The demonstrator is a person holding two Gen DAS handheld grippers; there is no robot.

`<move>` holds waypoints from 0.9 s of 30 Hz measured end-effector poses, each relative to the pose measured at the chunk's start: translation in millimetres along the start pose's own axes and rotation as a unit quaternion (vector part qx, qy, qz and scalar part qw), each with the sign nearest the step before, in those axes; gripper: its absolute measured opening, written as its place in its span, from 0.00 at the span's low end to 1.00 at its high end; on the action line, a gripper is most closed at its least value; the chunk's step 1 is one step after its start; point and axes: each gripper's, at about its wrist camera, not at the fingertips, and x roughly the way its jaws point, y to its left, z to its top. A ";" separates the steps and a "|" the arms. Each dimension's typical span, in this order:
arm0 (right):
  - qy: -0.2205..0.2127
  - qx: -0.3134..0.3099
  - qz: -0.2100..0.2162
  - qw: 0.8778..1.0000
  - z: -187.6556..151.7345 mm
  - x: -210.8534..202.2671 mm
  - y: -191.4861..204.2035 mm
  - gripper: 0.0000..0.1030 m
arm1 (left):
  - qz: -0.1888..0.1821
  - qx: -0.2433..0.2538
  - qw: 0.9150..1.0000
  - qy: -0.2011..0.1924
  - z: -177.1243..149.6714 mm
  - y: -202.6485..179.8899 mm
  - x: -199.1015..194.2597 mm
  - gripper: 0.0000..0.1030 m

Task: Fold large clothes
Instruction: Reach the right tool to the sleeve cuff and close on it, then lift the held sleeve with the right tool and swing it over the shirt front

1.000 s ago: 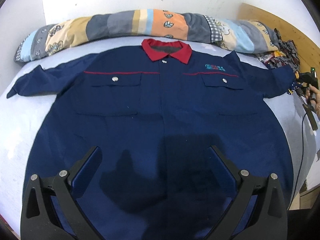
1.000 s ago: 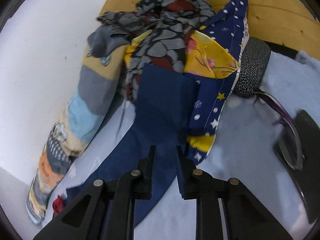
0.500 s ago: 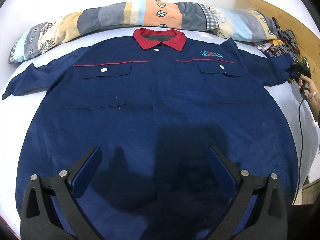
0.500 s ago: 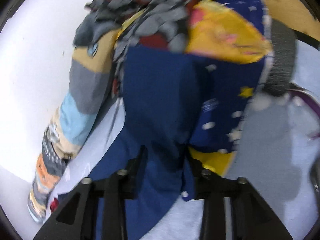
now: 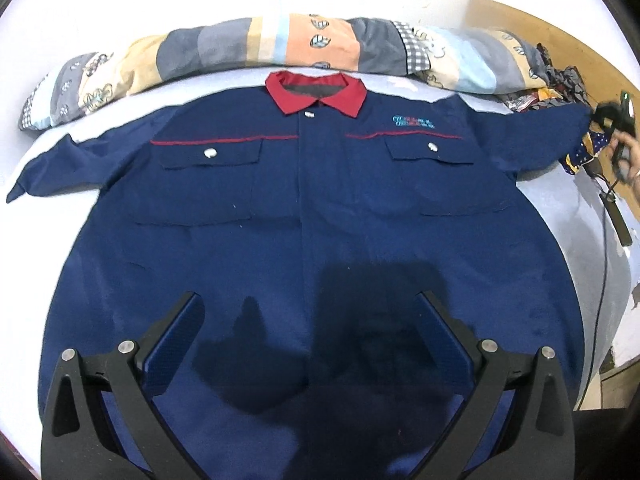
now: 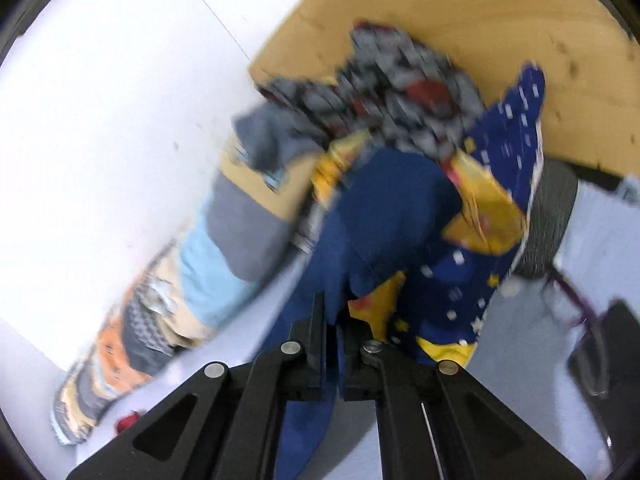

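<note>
- My left claw (image 5: 308, 320) hangs open over the hem of the shirt (image 5: 304, 216), which lies flat on the bed (image 5: 592, 240), collar toward the far edge.
- My right claw (image 6: 334, 320), open a moment ago, has clamped the sleeve (image 6: 384, 216) at the right edge, so folding inward can begin.

The shirt's (image 5: 304, 216) hem runs off the bottom edge behind the left gripper (image 5: 308, 320). The chest logo (image 5: 414, 121) is too small to read. The right wrist view is motion-blurred, smearing the clothes pile (image 6: 404, 96).
</note>
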 end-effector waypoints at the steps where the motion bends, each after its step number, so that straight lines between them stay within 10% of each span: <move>1: -0.007 -0.006 0.002 1.000 7.3 -12.5 13.3 0.03 | 0.001 0.001 1.000 -0.006 0.2 1.3 -3.7 1.00; 14: -0.024 -0.143 0.099 0.985 11.8 -132.4 233.0 0.04 | -0.005 -0.032 0.999 -0.039 -3.1 47.3 -39.0 1.00; 21: 0.031 -0.256 0.180 0.949 -107.5 -168.4 400.5 0.04 | -0.019 -0.069 0.996 -0.052 -13.4 86.8 -60.7 1.00; 27: 0.121 -0.364 0.212 0.899 -292.0 -155.0 524.3 0.04 | -0.024 -0.082 0.994 -0.072 -22.6 111.7 -79.8 1.00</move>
